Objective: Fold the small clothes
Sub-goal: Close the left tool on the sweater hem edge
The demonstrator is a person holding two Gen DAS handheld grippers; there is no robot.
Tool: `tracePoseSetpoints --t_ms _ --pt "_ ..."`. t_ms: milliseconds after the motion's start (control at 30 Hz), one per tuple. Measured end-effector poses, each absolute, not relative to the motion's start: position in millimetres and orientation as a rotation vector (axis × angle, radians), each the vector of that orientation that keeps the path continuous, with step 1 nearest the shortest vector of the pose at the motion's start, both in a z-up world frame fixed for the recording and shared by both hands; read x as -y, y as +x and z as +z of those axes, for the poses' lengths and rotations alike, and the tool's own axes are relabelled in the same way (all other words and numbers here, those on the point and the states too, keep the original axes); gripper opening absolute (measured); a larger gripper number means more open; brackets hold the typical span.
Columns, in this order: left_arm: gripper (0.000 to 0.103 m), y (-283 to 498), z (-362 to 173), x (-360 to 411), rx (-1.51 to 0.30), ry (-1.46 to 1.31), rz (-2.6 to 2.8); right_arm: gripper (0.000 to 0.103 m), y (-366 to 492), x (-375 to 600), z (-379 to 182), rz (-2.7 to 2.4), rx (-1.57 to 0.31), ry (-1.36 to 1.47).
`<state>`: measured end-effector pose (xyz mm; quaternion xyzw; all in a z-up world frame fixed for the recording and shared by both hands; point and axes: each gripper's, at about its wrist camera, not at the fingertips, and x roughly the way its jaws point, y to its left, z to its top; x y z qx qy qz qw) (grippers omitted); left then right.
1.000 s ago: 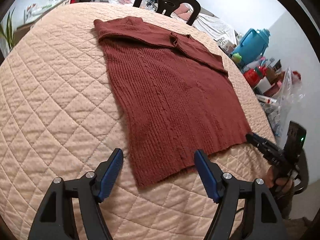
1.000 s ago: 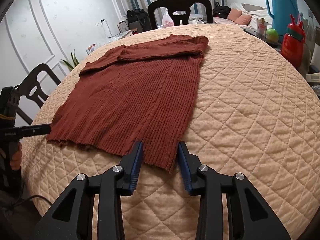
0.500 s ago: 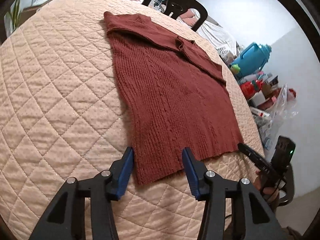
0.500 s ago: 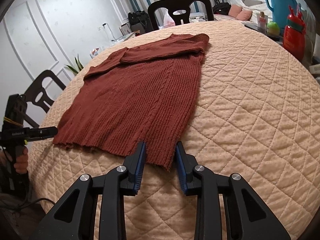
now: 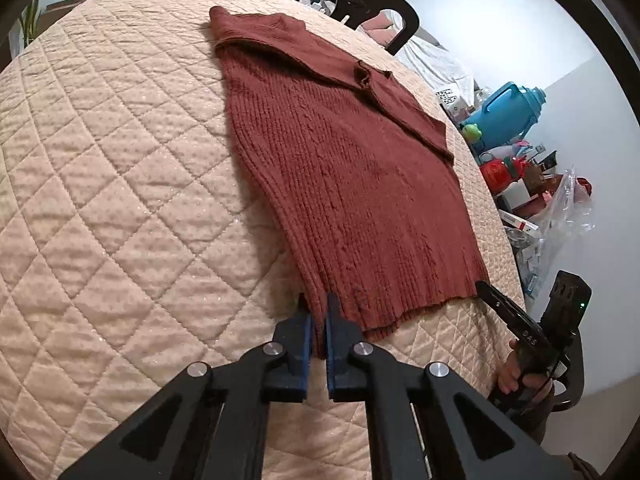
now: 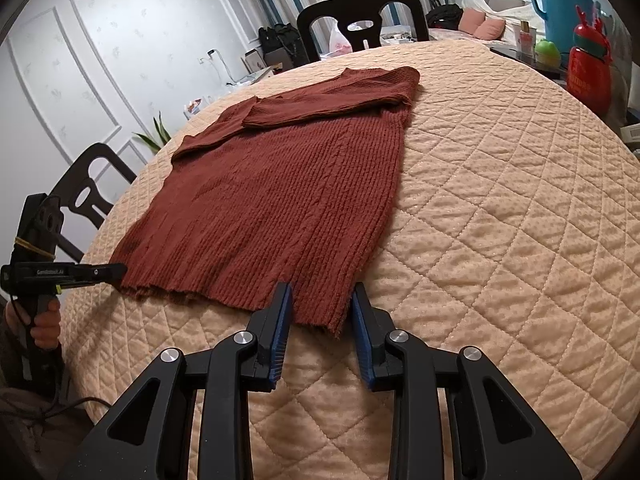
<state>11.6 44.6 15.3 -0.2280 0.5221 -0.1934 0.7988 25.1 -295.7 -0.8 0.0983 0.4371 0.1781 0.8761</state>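
Note:
A rust-red knitted sweater [image 5: 352,184] lies flat on the quilted peach table cover [image 5: 120,200], sleeves folded across its far end. My left gripper [image 5: 318,316] is shut on the near left hem corner, with the knit pinched between the blue pads. In the right wrist view the sweater [image 6: 280,184] shows the other hem corner between the jaws of my right gripper [image 6: 320,308]. Those jaws are closing, and the pads still stand a little off the fabric. Each view also catches the other gripper at the hem: the right gripper [image 5: 500,306] and the left gripper [image 6: 114,269].
Black chairs stand at the far side [image 6: 360,4] and at the left edge [image 6: 88,184]. A blue jug [image 5: 512,116], a red bottle [image 6: 590,72] and plastic-wrapped clutter [image 5: 560,216] crowd the right side. Bare quilt [image 6: 500,200] lies beside the sweater.
The left jaws went from wide open to shut on the hem corner. The right jaws narrowed around the other corner. Both hands stayed in place.

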Motion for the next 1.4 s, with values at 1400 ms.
tracePoseSetpoints --t_ms 1400 --pt "0.007 -3 23 -82 -1.054 -0.595 -0.401 0.005 7 323 21 0.459 -0.821 0.415"
